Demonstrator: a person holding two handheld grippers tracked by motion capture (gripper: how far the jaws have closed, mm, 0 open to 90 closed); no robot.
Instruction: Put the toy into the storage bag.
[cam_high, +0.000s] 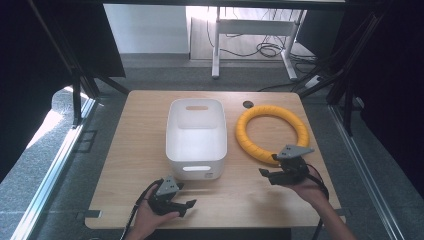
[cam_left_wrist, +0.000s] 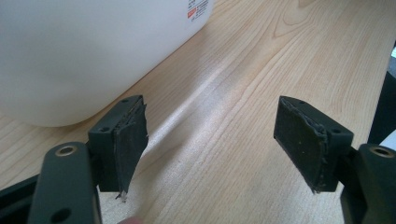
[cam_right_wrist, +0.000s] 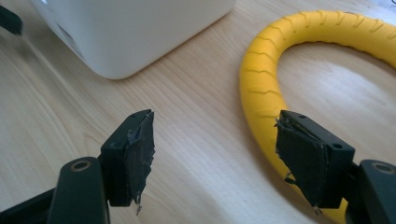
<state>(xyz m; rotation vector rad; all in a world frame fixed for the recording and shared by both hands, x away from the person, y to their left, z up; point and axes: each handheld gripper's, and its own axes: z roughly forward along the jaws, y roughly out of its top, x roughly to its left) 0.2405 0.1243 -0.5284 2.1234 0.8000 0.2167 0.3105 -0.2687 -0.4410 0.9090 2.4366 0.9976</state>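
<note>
High view puts your right tongs (cam_high: 268, 174) just beside the near arc of the yellow ring (cam_high: 272, 131), which lies flat on the table (cam_high: 140, 150) to the right of the white bin (cam_high: 196, 136). Right gripper view confirms it: the jaws stand wide with nothing between them, one pad hanging over the ring's near curve and the other over bare wood, the bin's corner off to the far left. You look to be at the approach step, lining up for a pick on the ring, most likely to carry it to the bin, though that is a reading and not something shown.

The next move calls for bringing the right tongs across so that both pads straddle the tube of the ring, then lowering and closing; at present one pad is over the ring instead of beside it. Whether that pad touches the ring is hard to tell from this angle.

Your left tongs (cam_high: 181, 206) sit near the table's front edge, below the bin, jaws wide and empty, pointing across bare wood. Your left hand (cam_high: 150, 220) cups the gripper from below; your right hand (cam_high: 307, 191) comes in from the near right.
</note>
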